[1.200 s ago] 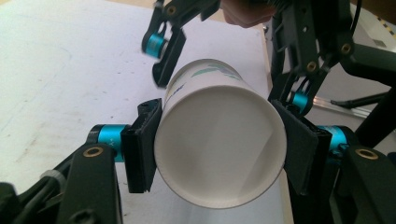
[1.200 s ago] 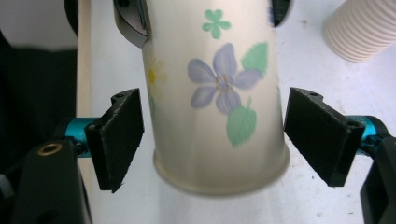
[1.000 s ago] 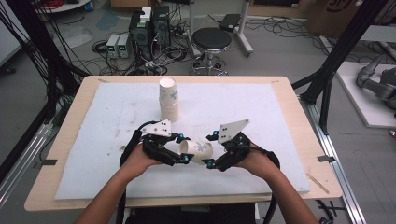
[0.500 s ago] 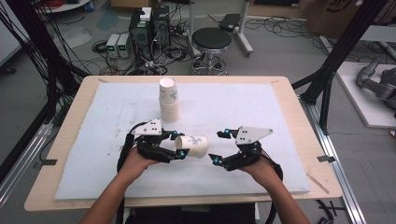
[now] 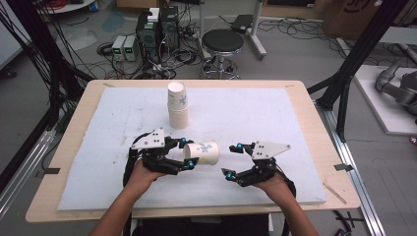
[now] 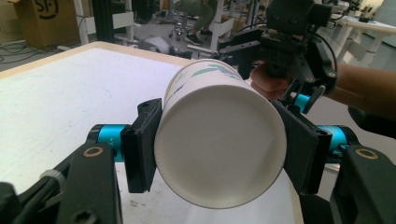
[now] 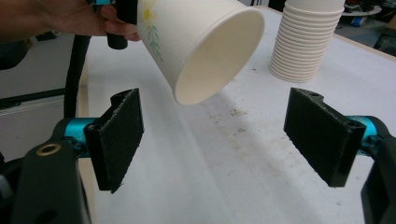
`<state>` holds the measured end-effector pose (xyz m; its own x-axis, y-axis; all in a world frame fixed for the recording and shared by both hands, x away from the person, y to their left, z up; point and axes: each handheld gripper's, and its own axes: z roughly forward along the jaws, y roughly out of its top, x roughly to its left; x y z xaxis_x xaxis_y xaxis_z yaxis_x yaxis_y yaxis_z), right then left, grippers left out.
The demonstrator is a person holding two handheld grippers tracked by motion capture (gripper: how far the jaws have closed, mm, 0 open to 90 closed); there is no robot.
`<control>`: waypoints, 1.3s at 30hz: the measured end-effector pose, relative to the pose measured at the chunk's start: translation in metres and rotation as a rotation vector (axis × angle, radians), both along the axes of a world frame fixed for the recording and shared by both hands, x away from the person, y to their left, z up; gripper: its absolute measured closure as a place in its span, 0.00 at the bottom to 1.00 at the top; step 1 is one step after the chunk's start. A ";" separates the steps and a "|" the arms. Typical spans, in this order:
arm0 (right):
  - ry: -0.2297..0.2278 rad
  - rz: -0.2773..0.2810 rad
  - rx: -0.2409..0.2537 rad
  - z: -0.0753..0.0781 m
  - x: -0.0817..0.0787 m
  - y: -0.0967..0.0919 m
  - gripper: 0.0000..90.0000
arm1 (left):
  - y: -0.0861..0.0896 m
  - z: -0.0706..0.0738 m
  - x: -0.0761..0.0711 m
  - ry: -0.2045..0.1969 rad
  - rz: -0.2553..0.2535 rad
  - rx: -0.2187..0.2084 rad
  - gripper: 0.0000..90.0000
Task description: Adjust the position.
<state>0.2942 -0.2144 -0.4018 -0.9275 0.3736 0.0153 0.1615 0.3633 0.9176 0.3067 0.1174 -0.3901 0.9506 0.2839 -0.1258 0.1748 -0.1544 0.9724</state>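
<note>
A white paper cup (image 5: 205, 153) with a flower print hangs sideways above the white mat, its mouth turned to the right. My left gripper (image 5: 187, 154) is shut on its base end; in the left gripper view the cup's bottom (image 6: 219, 149) sits squeezed between both pads. My right gripper (image 5: 231, 159) stands open a short way right of the cup's mouth, touching nothing. In the right gripper view the cup's open mouth (image 7: 205, 46) hangs above and beyond the wide-apart jaws of my right gripper (image 7: 219, 135).
A tall stack of paper cups (image 5: 177, 105) stands upside down at the mat's back middle, also the stack (image 7: 308, 37) at the upper right. The white mat (image 5: 275, 118) covers most of the wooden table (image 5: 74, 128). A stool (image 5: 223, 42) and electronics are on the floor behind.
My right gripper has drawn away to the right from the cup and sunk a little, jaws open. The left gripper kept its hold on the cup and barely moved.
</note>
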 end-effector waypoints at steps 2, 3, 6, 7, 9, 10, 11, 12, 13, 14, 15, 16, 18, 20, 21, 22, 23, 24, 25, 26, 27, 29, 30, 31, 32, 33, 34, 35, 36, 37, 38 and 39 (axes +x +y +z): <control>0.001 0.006 0.003 -0.001 0.001 -0.001 0.23 | 0.000 0.001 -0.001 -0.002 -0.008 -0.011 0.41; 0.005 0.011 0.006 -0.002 0.001 -0.001 0.23 | 0.000 0.002 -0.001 -0.007 -0.013 -0.016 0.41; 0.014 0.032 0.021 -0.003 0.001 0.000 0.23 | -0.002 0.003 -0.003 -0.008 -0.027 -0.021 0.41; 0.019 0.046 0.031 -0.003 0.000 0.000 0.23 | -0.002 0.003 -0.004 -0.006 -0.037 -0.020 0.41; 0.023 0.063 0.045 -0.002 0.000 0.002 0.23 | -0.004 0.003 -0.005 -0.007 -0.046 -0.021 0.41; 0.023 0.070 0.053 -0.002 0.000 0.003 0.23 | -0.005 0.002 -0.005 -0.006 -0.053 -0.023 0.41; 0.035 0.077 0.056 -0.001 -0.001 0.004 0.23 | -0.006 0.002 -0.005 -0.004 -0.061 -0.026 0.41; 0.032 0.082 0.061 -0.001 0.000 0.004 0.23 | -0.008 0.002 -0.006 -0.006 -0.067 -0.027 0.41; 0.030 0.086 0.062 -0.001 0.000 0.005 0.23 | -0.009 0.002 -0.006 -0.006 -0.077 -0.025 0.41; 0.032 0.089 0.065 -0.002 0.000 0.006 0.23 | -0.010 0.002 -0.006 -0.002 -0.087 -0.031 0.41; 0.038 0.097 0.065 -0.002 0.000 0.007 0.23 | -0.011 0.002 -0.007 -0.001 -0.094 -0.030 0.41; 0.038 0.103 0.072 -0.002 0.000 0.008 0.23 | -0.013 0.001 -0.007 0.000 -0.102 -0.029 0.41; 0.046 0.123 0.082 -0.002 0.000 0.009 0.23 | -0.016 0.000 -0.006 0.005 -0.123 -0.025 0.41; 0.040 0.136 0.074 -0.002 0.000 0.011 0.23 | -0.017 -0.002 -0.006 0.008 -0.132 -0.025 0.41; 0.046 0.145 0.071 -0.002 0.000 0.012 0.23 | -0.016 -0.003 -0.005 0.016 -0.136 -0.031 0.41; 0.048 0.150 0.072 -0.003 0.000 0.012 0.23 | -0.016 -0.004 -0.005 0.021 -0.138 -0.042 0.41; 0.052 0.155 0.080 -0.003 0.000 0.012 0.23 | -0.015 -0.004 -0.004 0.021 -0.144 -0.044 0.41; 0.053 0.159 0.087 -0.004 0.001 0.012 0.23 | -0.015 -0.005 -0.004 0.025 -0.144 -0.050 0.41; 0.056 0.159 0.090 -0.004 0.001 0.011 0.23 | -0.014 -0.005 -0.004 0.028 -0.143 -0.054 0.41; 0.056 0.154 0.094 -0.004 0.002 0.011 0.23 | -0.014 -0.005 -0.004 0.027 -0.143 -0.054 0.41; 0.061 0.150 0.095 -0.004 0.002 0.010 0.23 | -0.014 -0.005 -0.004 0.025 -0.140 -0.056 0.41; 0.066 0.143 0.101 -0.004 0.002 0.009 0.23 | -0.013 -0.005 -0.004 0.027 -0.149 -0.062 0.41; 0.058 0.136 0.097 -0.004 0.003 0.009 0.23 | -0.013 -0.005 -0.005 0.028 -0.155 -0.063 0.41; 0.056 0.130 0.095 -0.004 0.003 0.010 0.22 | -0.014 -0.005 -0.005 0.027 -0.157 -0.065 0.41; 0.062 0.137 0.099 -0.004 0.003 0.010 0.22 | -0.014 -0.005 -0.005 0.029 -0.162 -0.067 0.41; 0.066 0.145 0.106 -0.004 0.003 0.010 0.22 | -0.014 -0.005 -0.004 0.030 -0.167 -0.069 0.41; 0.067 0.150 0.110 -0.004 0.003 0.010 0.22 | -0.014 -0.005 -0.004 0.031 -0.170 -0.076 0.41; 0.069 0.154 0.113 -0.005 0.003 0.011 0.23 | -0.014 -0.005 -0.004 0.033 -0.176 -0.078 0.41; 0.070 0.161 0.115 -0.005 0.003 0.011 0.23 | -0.015 -0.006 -0.004 0.034 -0.179 -0.082 0.41; 0.068 0.167 0.118 -0.005 0.003 0.012 0.25 | -0.015 -0.006 -0.004 0.033 -0.181 -0.085 0.41; 0.068 0.178 0.126 -0.005 0.003 0.011 0.27 | -0.014 -0.007 -0.004 0.036 -0.183 -0.090 0.41; 0.067 0.179 0.132 -0.005 0.003 0.011 0.27 | -0.014 -0.007 -0.004 0.038 -0.184 -0.098 0.41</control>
<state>0.2973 -0.2035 -0.4068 -0.9740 0.1937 0.1172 0.1677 0.2695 0.9483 0.3031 0.1035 -0.3974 0.9793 0.0905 -0.1811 0.1893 -0.0924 0.9776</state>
